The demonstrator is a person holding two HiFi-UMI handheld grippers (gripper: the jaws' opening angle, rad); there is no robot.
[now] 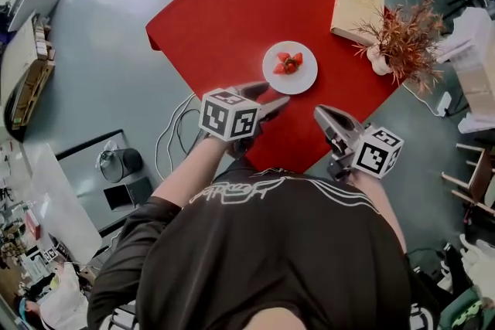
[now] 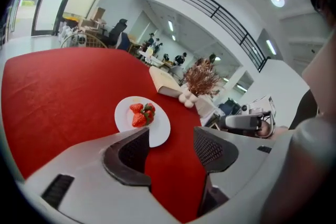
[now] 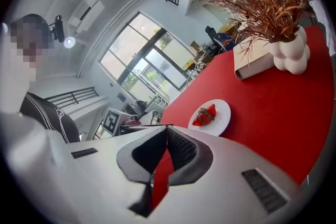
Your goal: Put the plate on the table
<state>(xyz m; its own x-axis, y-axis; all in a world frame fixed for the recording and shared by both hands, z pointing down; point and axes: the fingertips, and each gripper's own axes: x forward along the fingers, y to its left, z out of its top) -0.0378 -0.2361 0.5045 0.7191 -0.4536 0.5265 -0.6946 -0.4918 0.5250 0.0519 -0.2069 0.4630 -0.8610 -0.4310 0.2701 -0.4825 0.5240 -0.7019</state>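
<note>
One plate [image 1: 289, 67] lies flat on the red counter [image 1: 224, 11], face up, with a few strawberries [image 1: 288, 62] near its middle. It sits a little in from the counter's near edge, well apart from the book [image 1: 356, 8] and the vase [image 1: 379, 60] of dried stems at the far right corner.

Both grippers hang over the near edge, on the person's side of the plate. The left gripper [image 1: 272, 95] is the nearer. In its own view the plate's near rim shows just past the tip of the left-hand finger, ahead and slightly to the left of the gap, not inside it. Its fingers [image 2: 128, 157] stand wide apart with only red cloth between them, so nothing is held.

The right gripper [image 1: 323, 116] is further back and off to the right. From it, the plate lies ahead and to the left. Its fingers [image 3: 181, 147] are drawn together at the tips, with nothing between them.

Being round, the plate has no long axis and points no particular way, so any rim edge would serve a grasp equally. The near rim faces the left gripper.

Since the plate rests fully on the counter and neither gripper touches it, the placing looks complete. If it needed shifting, the left gripper would only have to reach forward and a touch left.
</note>
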